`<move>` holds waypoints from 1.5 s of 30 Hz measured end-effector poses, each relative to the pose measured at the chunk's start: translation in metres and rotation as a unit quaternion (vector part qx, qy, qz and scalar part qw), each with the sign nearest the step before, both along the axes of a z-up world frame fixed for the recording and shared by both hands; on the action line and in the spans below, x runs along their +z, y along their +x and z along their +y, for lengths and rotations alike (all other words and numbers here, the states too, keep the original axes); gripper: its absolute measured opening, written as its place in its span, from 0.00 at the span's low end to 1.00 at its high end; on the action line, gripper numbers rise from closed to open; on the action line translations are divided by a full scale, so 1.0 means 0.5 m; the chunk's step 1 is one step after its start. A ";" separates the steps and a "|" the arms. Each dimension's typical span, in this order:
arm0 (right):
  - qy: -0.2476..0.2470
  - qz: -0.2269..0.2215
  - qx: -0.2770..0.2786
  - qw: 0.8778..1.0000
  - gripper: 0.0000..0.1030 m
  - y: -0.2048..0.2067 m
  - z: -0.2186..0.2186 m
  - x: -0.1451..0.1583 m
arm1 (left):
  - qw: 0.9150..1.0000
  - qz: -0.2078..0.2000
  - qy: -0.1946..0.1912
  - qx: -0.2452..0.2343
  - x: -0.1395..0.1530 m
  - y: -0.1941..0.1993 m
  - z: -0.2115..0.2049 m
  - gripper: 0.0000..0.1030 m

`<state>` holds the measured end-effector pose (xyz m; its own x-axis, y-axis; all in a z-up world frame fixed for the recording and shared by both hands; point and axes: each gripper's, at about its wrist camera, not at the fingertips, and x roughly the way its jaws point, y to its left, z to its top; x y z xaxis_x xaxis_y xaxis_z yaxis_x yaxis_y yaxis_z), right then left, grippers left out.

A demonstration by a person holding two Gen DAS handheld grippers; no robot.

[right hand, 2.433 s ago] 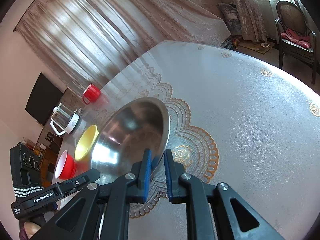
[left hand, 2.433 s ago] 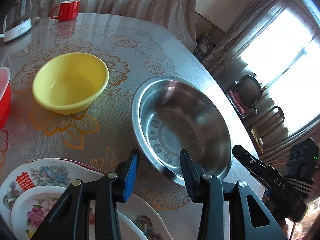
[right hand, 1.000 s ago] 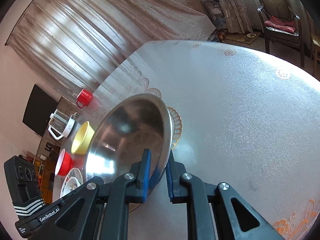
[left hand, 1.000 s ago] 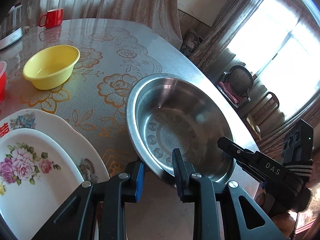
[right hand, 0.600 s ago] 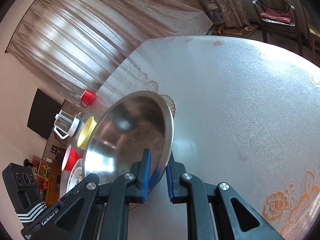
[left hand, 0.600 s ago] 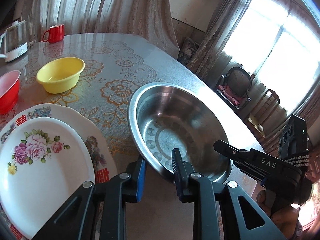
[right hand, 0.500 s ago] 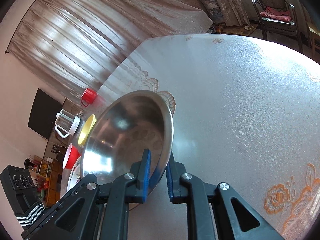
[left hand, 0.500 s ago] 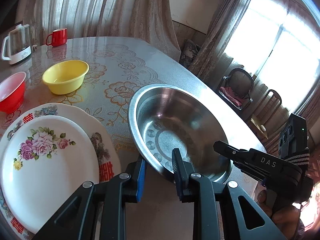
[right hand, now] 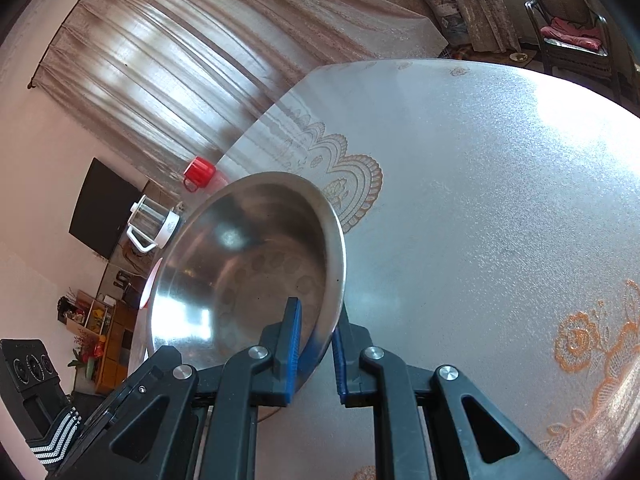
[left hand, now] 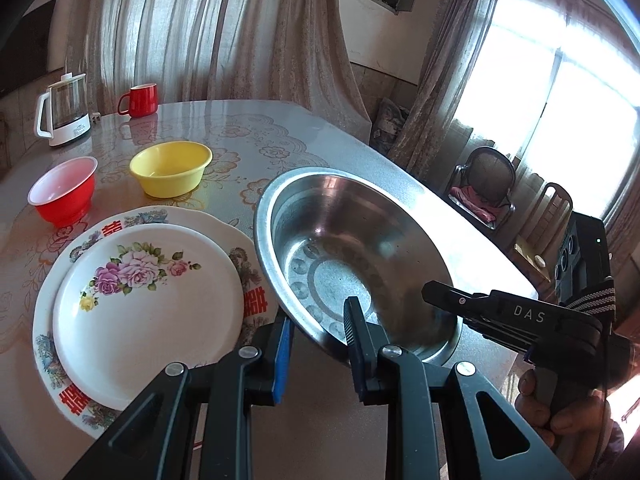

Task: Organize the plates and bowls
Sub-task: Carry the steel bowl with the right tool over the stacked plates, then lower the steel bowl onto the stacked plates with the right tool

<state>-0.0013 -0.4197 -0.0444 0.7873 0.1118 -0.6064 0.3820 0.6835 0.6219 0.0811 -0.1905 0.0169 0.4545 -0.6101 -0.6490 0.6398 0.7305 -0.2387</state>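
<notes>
Steel bowl [left hand: 352, 256] is pinched from both sides right now: my left gripper [left hand: 316, 344] has its jaws clamped on the near rim, and my right gripper [right hand: 314, 344] is clenched tight on the rim from the other side, so it hangs tilted over the table [right hand: 460, 200]. Just left of it sit the two stacked flowery plates [left hand: 148, 304], then further back the red bowl [left hand: 64, 192] and yellow bowl [left hand: 172, 168], with the red mug [left hand: 140, 100] and kettle [left hand: 64, 112] at the far edge

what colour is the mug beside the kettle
Red: the ceramic mug by the white kettle, clearest in the left wrist view.
</notes>
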 end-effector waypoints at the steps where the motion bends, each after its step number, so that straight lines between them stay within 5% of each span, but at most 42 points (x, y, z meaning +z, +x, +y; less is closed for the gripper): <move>1: -0.002 -0.001 0.002 1.000 0.13 0.000 0.003 0.002 | 1.000 0.001 -0.004 0.000 0.001 -0.001 0.005 0.24; 19: -0.044 -0.021 0.029 0.998 0.13 -0.010 0.064 0.070 | 0.998 -0.005 -0.052 0.019 0.041 -0.020 0.107 0.24; 34: -0.080 -0.075 0.156 0.982 0.13 0.127 0.244 0.166 | 0.990 0.014 -0.112 0.090 0.094 0.041 0.333 0.24; 45: -0.086 -0.027 0.163 0.982 0.13 0.137 0.273 0.121 | 0.986 0.090 -0.112 0.088 0.027 0.062 0.342 0.23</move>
<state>0.0672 -0.2832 0.0160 0.7583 0.2626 -0.5966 0.0950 0.8610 0.4997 0.1122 -0.0197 0.0305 0.4559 -0.6695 -0.5865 0.4413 0.7423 -0.5043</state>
